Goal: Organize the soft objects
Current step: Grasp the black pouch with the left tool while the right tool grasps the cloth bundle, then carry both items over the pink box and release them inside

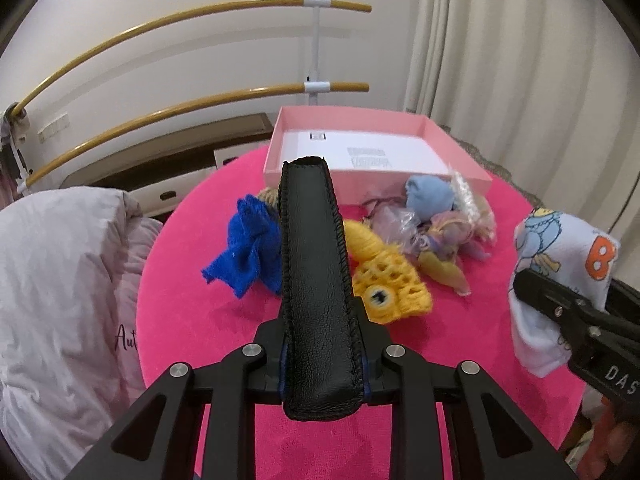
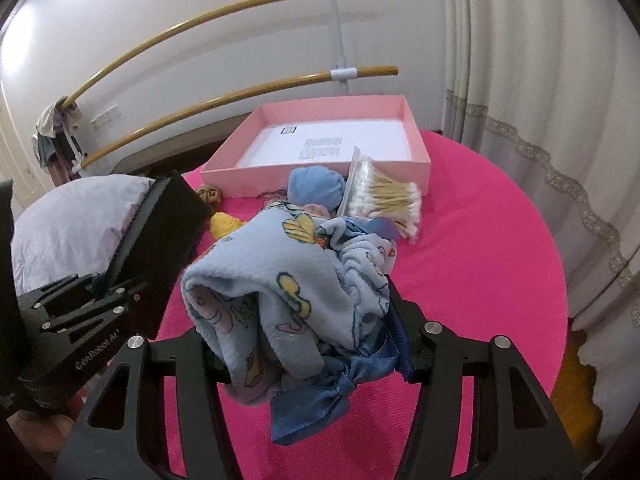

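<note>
A: What is held, and by which gripper?

B: A black leather sleeve (image 1: 316,280) is clamped lengthwise in the left gripper (image 1: 320,364), its jaws closed narrow against it; a printed blue fleece cloth (image 2: 280,288) with a satin bow (image 2: 320,392) is bunched between the jaws of the right gripper (image 2: 312,344), which are closed on it at a moderate width.

A: And where are the things lying?

B: On the pink surface (image 2: 500,240) a pile is seen just in front of the pink box (image 2: 320,120) — a blue rag (image 1: 248,248), a yellow crocheted piece (image 1: 388,280), a pale blue ball of cloth (image 2: 316,188) and a packet of cotton swabs (image 2: 384,196) leaning against the box wall; the box itself is seen to hold only a printed white sheet.

A: Which step is judged to be in hand?

B: Carrying; both items appear lifted clear of the surface, and nothing soft has yet been placed in the box.

A: What is called for next?

B: Probably a forward reach over the near wall — the pile must be cleared on the way; the cloth would then be released inside, with the sleeve laid beside it so that neither is dragged out on withdrawal.
</note>
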The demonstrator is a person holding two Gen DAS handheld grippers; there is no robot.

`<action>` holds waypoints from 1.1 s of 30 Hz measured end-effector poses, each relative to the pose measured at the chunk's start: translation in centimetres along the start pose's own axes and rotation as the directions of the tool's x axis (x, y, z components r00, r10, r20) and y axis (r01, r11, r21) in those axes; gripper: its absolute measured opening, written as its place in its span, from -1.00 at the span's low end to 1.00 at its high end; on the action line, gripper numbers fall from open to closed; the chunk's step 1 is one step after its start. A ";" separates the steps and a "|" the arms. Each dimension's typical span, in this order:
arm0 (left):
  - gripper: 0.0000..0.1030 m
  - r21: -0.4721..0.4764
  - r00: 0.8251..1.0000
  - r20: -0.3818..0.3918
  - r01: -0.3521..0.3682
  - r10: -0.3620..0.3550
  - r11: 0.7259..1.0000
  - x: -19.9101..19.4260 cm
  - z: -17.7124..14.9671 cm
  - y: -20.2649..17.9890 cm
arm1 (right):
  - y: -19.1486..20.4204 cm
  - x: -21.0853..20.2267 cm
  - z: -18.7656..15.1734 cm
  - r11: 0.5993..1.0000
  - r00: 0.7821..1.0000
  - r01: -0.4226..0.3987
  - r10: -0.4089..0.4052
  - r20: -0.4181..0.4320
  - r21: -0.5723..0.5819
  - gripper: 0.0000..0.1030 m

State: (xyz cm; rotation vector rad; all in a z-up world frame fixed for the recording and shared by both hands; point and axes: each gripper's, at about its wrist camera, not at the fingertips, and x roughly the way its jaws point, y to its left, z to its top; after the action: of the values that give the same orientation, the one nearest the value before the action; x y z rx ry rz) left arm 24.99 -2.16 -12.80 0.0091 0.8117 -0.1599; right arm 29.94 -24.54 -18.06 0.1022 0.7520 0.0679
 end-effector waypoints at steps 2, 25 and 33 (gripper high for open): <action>-0.58 -0.002 1.000 0.013 -0.004 0.004 1.000 -0.7 0.4 0.3 | 0.0 -0.3 0.2 1.000 1.000 -0.001 0.001 0.007 0.000 0.03; -0.57 -0.005 0.991 0.129 0.030 -0.029 1.000 0.5 15.0 1.1 | -1.4 2.1 16.3 0.999 0.989 -0.012 0.018 0.144 -0.042 0.05; -0.57 0.018 0.996 0.078 0.033 -0.034 0.999 6.5 20.9 0.0 | -3.6 8.1 20.9 1.000 0.997 0.004 -0.003 0.078 -0.017 0.05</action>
State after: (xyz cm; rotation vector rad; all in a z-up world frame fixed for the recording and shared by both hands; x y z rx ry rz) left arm 44.43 -4.52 -3.10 0.0049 0.7328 -0.1977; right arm 50.22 -28.79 -8.77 0.0871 0.6738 0.0668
